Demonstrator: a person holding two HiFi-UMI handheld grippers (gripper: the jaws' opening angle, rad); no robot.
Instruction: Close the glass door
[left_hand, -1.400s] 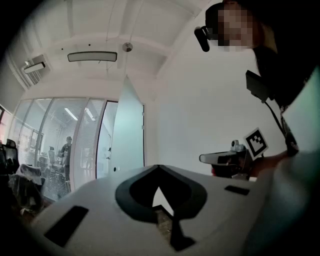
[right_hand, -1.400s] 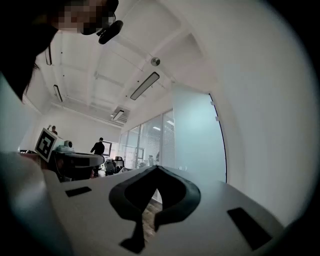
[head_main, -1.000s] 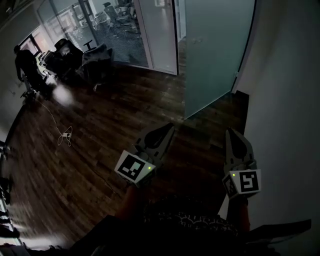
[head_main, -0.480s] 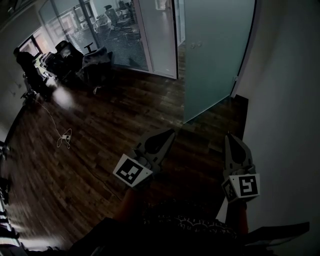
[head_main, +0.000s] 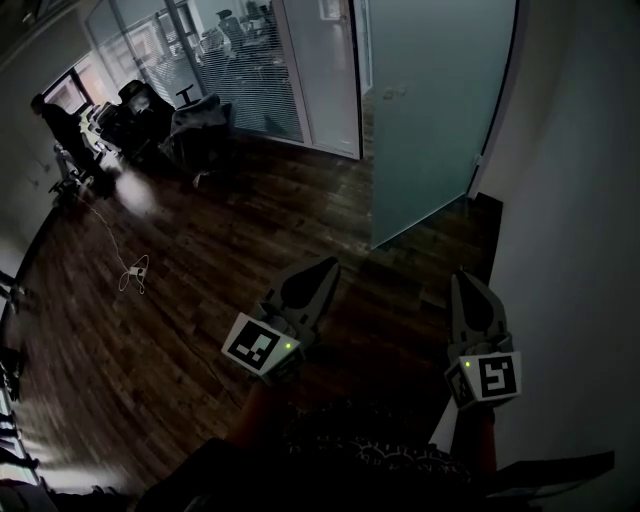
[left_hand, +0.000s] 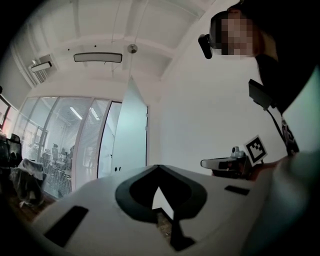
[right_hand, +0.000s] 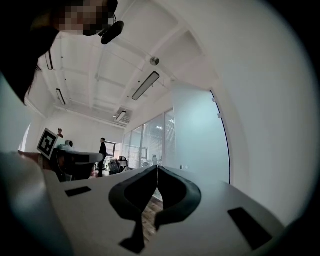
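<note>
Well, the glass door (head_main: 430, 110) is a frosted panel ahead of me and slightly to the right. It stands open, swung out from the white wall (head_main: 585, 200) on my right, with its hinged edge at the far right and its free edge pointing left toward the room. Neither of my tools touches it; both hang well short of it, on the near side. My right gripper (head_main: 462, 278) points level toward the door's lower part, close beside the wall, and its jaws are pressed together with nothing between them. My left gripper (head_main: 330, 265) sits to its left, angled toward the door's free edge, its tips likewise meeting and empty. Under both lies the dark wooden floor (head_main: 250, 240). Left of the door, farther off, runs a glass partition (head_main: 250, 70) with blinds behind it. Farther left again are dark office chairs (head_main: 140, 100), and a person (head_main: 55, 120) in dark clothes stands at the far left. A pale cable (head_main: 132, 272) lies coiled on the floor, well to the left of my left gripper.
</note>
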